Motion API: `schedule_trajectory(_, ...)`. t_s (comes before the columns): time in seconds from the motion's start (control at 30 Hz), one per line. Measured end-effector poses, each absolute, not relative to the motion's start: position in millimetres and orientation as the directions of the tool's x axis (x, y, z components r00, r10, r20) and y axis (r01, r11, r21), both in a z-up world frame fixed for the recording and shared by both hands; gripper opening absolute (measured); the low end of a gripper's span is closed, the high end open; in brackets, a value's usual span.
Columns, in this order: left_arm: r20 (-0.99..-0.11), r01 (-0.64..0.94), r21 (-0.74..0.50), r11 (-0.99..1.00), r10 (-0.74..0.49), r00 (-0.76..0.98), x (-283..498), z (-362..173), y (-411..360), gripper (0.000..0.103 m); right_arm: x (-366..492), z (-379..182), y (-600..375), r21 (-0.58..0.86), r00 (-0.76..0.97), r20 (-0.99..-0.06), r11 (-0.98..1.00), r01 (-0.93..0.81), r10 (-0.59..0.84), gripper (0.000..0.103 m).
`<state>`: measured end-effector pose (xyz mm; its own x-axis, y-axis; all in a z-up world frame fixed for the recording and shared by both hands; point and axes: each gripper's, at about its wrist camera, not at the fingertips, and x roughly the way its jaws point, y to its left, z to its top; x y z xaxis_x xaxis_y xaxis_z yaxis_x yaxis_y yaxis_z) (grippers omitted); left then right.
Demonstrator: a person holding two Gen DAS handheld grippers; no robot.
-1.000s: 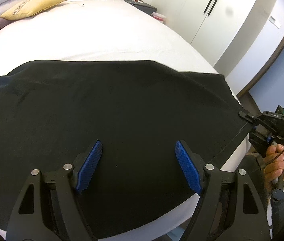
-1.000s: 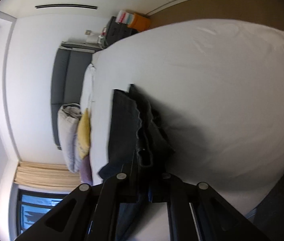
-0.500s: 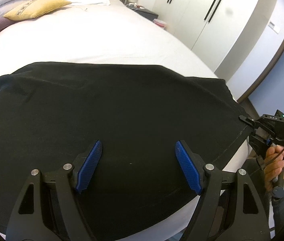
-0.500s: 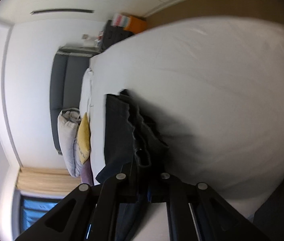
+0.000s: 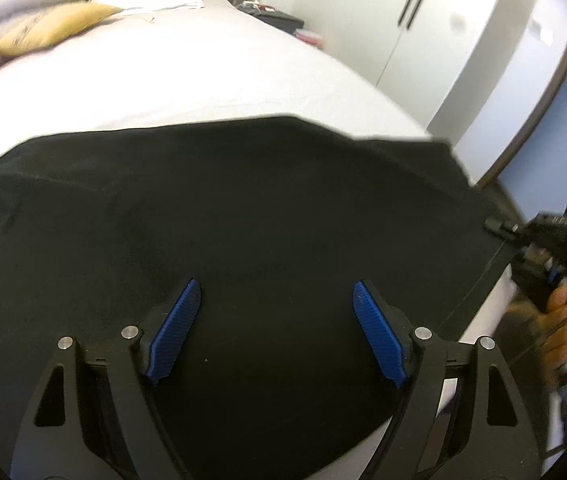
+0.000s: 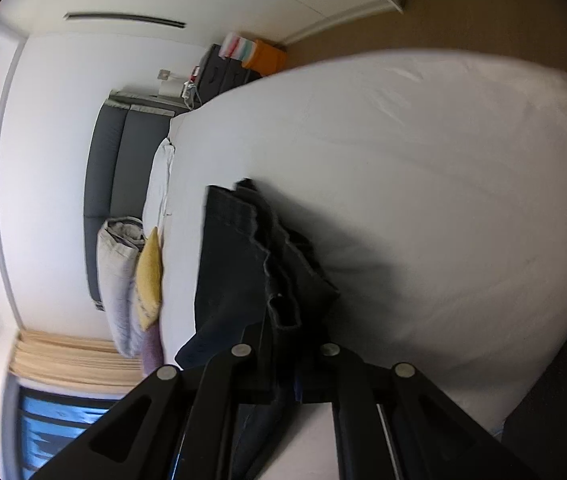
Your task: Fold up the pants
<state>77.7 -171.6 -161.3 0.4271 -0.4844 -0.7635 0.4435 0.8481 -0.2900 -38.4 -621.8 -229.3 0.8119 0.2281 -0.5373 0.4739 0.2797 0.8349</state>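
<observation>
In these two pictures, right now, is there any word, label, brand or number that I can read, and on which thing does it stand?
No text can be read in either view.
Yellow pillow: a dark pattern, too blurred to tell whether it is lettering.
Wall plate beside the wardrobe: marks too small to read.
Right gripper: a small green light, no legible marking.
Black pants: no label in view.
</observation>
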Motion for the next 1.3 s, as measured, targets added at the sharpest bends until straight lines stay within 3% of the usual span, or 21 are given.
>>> schedule_trajectory(0.13,-0.719,0.351,-0.409,0.842,-0.535,0.445,83,-156,-134,0.079,-24,-174,-598,0.755,0.807,-0.569,0.49,0.436,0.159,0.006)
schedule_trajectory(0.2,-0.692,0.305,-0.465,0.831,-0.556,0.46,86,-152,-113,0.079,-5,-140,-562,0.647,0.789,-0.597,0.667,0.369,0.142,0.006)
schedule_trajectory(0.3,-0.641,0.255,-0.544,0.799,-0.592,0.489,90,-142,-80,0.079,24,-107,-464,0.297,0.742,-0.664,0.943,0.151,0.09,0.006)
schedule_trajectory(0.37,-0.618,0.233,-0.591,0.773,-0.619,0.485,94,-139,-66,0.079,30,-115,-388,0.013,0.72,-0.692,0.999,-0.043,0.04,0.006)
schedule_trajectory(0.47,-0.598,0.179,-0.681,0.71,-0.68,0.424,102,-148,-53,0.081,26,-145,-325,-0.166,0.691,-0.722,0.964,-0.207,0.024,0.006)
schedule_trajectory(0.7,-0.597,0.137,-0.734,0.665,-0.729,0.336,96,-170,-72,0.084,22,-162,-315,-0.25,0.69,-0.723,0.936,-0.248,-0.011,0.006)
schedule_trajectory(0.77,-0.595,0.135,-0.74,0.658,-0.736,0.324,100,-170,-74,0.091,21,-160,-313,-0.285,0.708,-0.706,0.925,-0.251,-0.025,0.006)
schedule_trajectory(1.03,-0.63,0.161,-0.728,0.666,-0.743,0.224,120,-167,-102,0.09,4,-158,-303,-0.44,0.798,-0.598,0.863,-0.248,-0.075,0.006)
schedule_trajectory(1.1,-0.626,0.177,-0.732,0.658,-0.752,0.208,125,-167,-111,0.078,10,-156,-298,-0.465,0.81,-0.58,0.85,-0.248,-0.08,0.006)
schedule_trajectory(1.13,-0.634,0.181,-0.726,0.664,-0.747,0.201,127,-166,-113,0.051,10,-156,-297,-0.475,0.814,-0.575,0.843,-0.253,-0.08,0.006)
schedule_trajectory(1.17,-0.645,0.183,-0.718,0.672,-0.741,0.19,131,-167,-117,0.031,9,-157,-296,-0.486,0.818,-0.57,0.835,-0.258,-0.079,0.006)
schedule_trajectory(1.3,-0.638,0.233,-0.711,0.664,-0.748,0.185,131,-157,-124,0.014,7,-158,-290,-0.507,0.822,-0.565,0.815,-0.281,-0.068,0.006)
